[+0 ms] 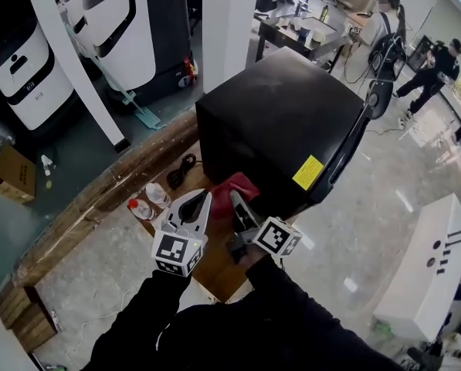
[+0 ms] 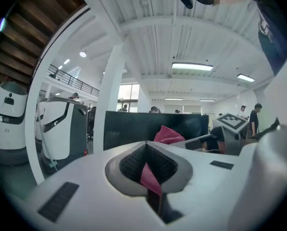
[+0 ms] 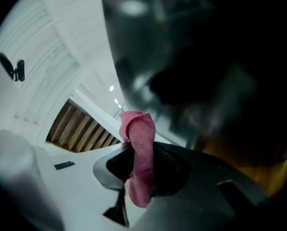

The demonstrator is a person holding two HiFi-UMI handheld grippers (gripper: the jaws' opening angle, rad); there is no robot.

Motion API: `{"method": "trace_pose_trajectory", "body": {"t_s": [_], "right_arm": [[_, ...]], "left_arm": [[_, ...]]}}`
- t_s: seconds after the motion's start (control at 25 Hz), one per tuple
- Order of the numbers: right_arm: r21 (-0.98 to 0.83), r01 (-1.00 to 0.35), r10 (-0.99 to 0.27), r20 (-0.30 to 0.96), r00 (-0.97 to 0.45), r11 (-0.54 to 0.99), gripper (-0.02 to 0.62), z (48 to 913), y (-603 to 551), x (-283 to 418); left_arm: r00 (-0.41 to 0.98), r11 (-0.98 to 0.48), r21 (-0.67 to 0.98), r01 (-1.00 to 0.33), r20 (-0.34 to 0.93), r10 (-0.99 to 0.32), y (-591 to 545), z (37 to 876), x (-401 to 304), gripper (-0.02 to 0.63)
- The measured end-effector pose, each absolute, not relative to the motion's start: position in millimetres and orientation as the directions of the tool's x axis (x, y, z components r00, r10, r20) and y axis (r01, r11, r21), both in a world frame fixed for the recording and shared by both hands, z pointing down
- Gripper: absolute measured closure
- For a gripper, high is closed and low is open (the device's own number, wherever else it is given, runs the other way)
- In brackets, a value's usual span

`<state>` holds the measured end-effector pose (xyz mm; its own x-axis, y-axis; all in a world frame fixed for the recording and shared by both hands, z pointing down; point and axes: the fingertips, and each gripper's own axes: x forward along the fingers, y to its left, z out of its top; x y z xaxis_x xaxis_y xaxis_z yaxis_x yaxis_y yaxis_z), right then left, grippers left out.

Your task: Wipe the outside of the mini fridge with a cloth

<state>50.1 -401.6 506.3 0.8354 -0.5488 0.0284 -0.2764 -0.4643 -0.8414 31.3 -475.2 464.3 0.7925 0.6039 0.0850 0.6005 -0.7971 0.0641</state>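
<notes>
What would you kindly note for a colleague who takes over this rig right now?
Left gripper: shut on an edge of the pink cloth.
Right gripper: shut on the same cloth.
The cloth hangs between them at the near bottom corner of the mini fridge, which stands on the wooden table.
Done: cloth picked up.
Left: wiping the fridge's outside; no wiped area can be made out.

What we lose around the claws

Ahead of the right gripper (image 3: 141, 174) the mini fridge (image 3: 205, 57) is only a dark blur to us, its edges lost. From above, that gripper covers the near end of the cloth (image 1: 232, 185) and the fridge's lowest corner; beyond its tips, the yellow label (image 1: 308, 172) is too small for us to read.
</notes>
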Motion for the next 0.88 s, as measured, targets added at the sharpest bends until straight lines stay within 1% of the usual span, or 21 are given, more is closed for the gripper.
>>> {"method": "trace_pose_trajectory", "body": {"t_s": [0.16, 0.36, 0.64, 0.88], "right_arm": [[-0.866, -0.247, -0.482, -0.008, 0.876, -0.435, 0.511, 468.9, -363.5, 45.8], [-0.886, -0.188, -0.422, 0.009, 0.907, -0.423, 0.511, 468.2, -334.6, 37.5], [-0.9, -0.177, -0.426, 0.011, 0.904, -0.399, 0.506, 487.5, -319.2, 40.2], [-0.925, -0.09, -0.422, 0.08, 0.903, -0.368, 0.505, 537.4, -312.8, 38.1]], "left_arm": [[0.754, -0.754, 0.037, 0.656, 0.014, 0.656, -439.9, 429.5, 14.4, 0.601], [0.718, -0.714, 0.08, 0.695, -0.014, 0.696, -410.2, 416.1, -0.6, 0.601], [0.701, -0.701, 0.074, 0.709, 0.035, 0.713, -385.2, 438.9, -2.3, 0.601], [0.705, -0.713, 0.104, 0.693, 0.106, 0.701, -378.6, 484.0, 0.1, 0.6]]}}
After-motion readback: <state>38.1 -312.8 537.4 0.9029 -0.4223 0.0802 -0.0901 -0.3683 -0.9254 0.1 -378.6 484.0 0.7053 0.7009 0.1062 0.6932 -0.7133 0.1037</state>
